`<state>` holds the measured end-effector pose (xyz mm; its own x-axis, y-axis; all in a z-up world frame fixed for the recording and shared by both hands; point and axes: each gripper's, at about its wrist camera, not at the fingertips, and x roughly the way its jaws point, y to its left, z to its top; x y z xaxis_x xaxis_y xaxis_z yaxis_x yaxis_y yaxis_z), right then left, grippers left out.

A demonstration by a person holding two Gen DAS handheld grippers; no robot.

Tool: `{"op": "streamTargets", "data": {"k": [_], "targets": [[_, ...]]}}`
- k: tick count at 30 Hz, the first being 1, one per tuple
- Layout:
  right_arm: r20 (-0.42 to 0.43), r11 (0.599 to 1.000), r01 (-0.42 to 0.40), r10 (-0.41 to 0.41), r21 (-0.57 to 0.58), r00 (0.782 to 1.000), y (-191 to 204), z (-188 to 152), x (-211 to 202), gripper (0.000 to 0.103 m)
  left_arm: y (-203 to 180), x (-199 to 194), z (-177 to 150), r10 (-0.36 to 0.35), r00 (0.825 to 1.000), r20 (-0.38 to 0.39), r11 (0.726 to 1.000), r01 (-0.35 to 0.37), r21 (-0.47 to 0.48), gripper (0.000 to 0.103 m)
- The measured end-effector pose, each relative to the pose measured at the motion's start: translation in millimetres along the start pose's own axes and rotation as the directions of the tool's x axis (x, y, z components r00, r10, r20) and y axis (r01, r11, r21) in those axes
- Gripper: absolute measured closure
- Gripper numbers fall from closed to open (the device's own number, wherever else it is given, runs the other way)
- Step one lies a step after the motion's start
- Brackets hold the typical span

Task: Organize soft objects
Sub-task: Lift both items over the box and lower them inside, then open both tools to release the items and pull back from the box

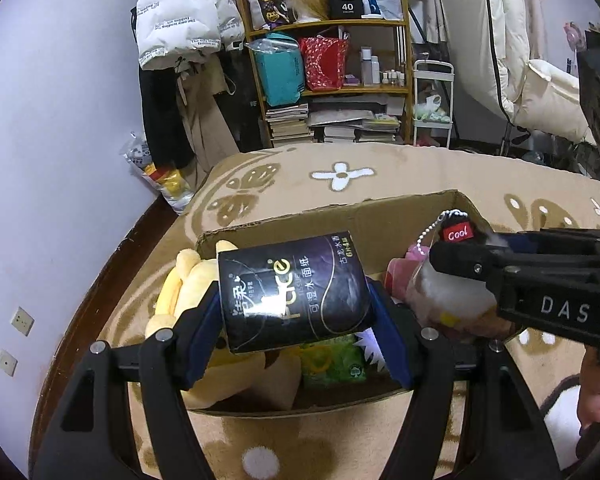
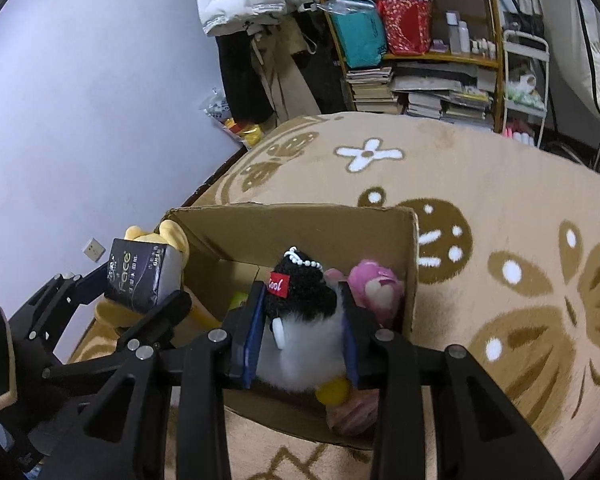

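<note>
My left gripper (image 1: 296, 312) is shut on a black tissue pack (image 1: 294, 292) and holds it above the open cardboard box (image 1: 340, 216). My right gripper (image 2: 304, 328) is shut on a black-and-white penguin plush (image 2: 304, 320) with a red "Cool" tag, over the box's right half. The tissue pack also shows in the right wrist view (image 2: 140, 276). In the box lie a yellow plush (image 1: 192, 280), a green tissue pack (image 1: 332, 360) and a pink plush (image 2: 376, 288). The penguin plush also shows in the left wrist view (image 1: 456, 280).
The box (image 2: 300, 224) sits on a beige flower-pattern rug (image 2: 500, 200). A wooden shelf (image 1: 332, 80) with books and bags stands at the back, next to hanging coats. A wall (image 1: 60, 120) runs along the left. A plastic bag (image 1: 160, 176) lies by the wall.
</note>
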<state>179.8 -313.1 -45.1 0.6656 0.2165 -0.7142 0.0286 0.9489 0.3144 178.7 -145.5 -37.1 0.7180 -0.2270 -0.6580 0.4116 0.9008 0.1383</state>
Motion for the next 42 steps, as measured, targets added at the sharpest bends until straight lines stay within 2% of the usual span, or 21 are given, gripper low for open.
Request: {"op": "streamTargets", "data": {"k": [7, 12, 15, 18, 20, 23, 25, 26, 27, 32, 37, 42], "targets": [[0.010, 0.999, -0.014, 0.014, 0.033, 1.000, -5, 1, -3, 0.062, 5, 1, 4, -0.025, 1.000, -0.006, 0.999, 0.025, -0.024, 0.032], [0.018, 0.999, -0.019, 0.019, 0.048, 1.000, -6, 3, -5, 0.057, 8, -1, 3, -0.032, 0.999, -0.008, 0.999, 0.032, -0.038, 0.024], [0.033, 0.998, -0.024, 0.022, 0.053, 0.999, -7, 4, -11, 0.047, 7, -5, 3, -0.013, 1.000, -0.012, 0.999, 0.013, -0.030, 0.020], [0.052, 0.998, -0.022, 0.019, 0.056, 0.998, -6, 4, -21, 0.036, 9, -12, 2, -0.028, 0.999, -0.021, 0.998, 0.027, -0.050, 0.019], [0.064, 0.997, -0.030, 0.025, 0.065, 0.998, -5, 4, -29, 0.022, 12, -19, 2, -0.030, 0.999, -0.020, 0.998, 0.029, -0.062, 0.019], [0.085, 0.996, -0.035, 0.029, 0.076, 0.996, -1, 2, -41, 0.012, 19, -32, 2, -0.010, 1.000, -0.012, 0.997, 0.009, -0.075, 0.018], [0.089, 0.997, -0.046, 0.039, 0.068, 0.995, 3, 1, -50, 0.005, 25, -43, 2, -0.004, 1.000, -0.008, 0.996, 0.004, -0.088, 0.017], [0.095, 0.997, -0.043, 0.037, 0.060, 0.995, 7, 0, -55, 0.001, 28, -50, 2, -0.003, 1.000, -0.004, 0.996, 0.003, -0.094, 0.013], [0.102, 0.998, -0.037, 0.031, 0.054, 0.994, 10, -1, -61, 0.000, 30, -56, 2, -0.003, 1.000, -0.001, 0.995, 0.003, -0.096, 0.007], [0.159, 0.999, -0.042, 0.038, 0.022, 0.987, 27, -3, -96, 0.000, 40, -88, -3, 0.033, 0.999, 0.036, 0.994, -0.029, -0.106, 0.002], [0.232, 1.000, -0.014, 0.017, -0.014, 0.973, 44, -8, -134, 0.000, 47, -112, -9, 0.084, 0.995, 0.049, 0.992, -0.080, -0.093, 0.001], [0.256, 0.999, -0.001, 0.012, -0.044, 0.967, 58, -16, -163, 0.000, 54, -144, -14, 0.135, 0.987, 0.088, 0.989, -0.128, -0.078, 0.001]]}}
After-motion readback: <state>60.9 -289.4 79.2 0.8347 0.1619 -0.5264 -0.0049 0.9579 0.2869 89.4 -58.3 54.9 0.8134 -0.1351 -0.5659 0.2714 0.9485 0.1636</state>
